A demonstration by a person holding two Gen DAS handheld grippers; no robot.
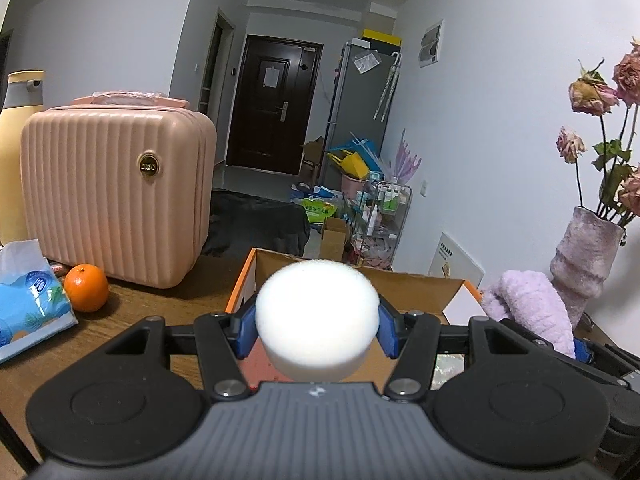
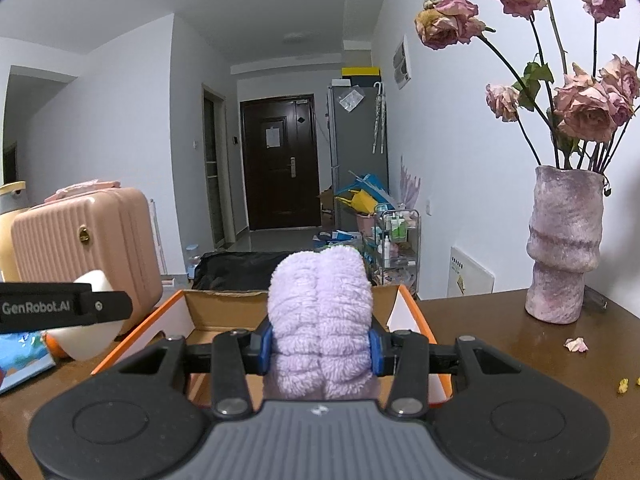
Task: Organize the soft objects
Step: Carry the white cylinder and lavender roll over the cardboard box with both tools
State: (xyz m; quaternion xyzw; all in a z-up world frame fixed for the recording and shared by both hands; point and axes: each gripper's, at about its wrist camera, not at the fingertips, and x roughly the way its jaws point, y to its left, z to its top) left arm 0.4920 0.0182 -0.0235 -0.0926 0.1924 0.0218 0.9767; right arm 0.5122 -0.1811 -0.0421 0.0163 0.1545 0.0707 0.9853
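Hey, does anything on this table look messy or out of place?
Yes: a fallen petal and small yellowish bits lie loose on the table, below the wilted roses in the vase. Otherwise nothing stands out.

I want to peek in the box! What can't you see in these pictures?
- Box floor: both views, blocked by the sponge, the towel and the claws.
- Tissue pack: cut off by the left edge, left view.
- Bottles on the cart: too small to read, both views.
- Orange: mostly hidden behind the sponge, right view.
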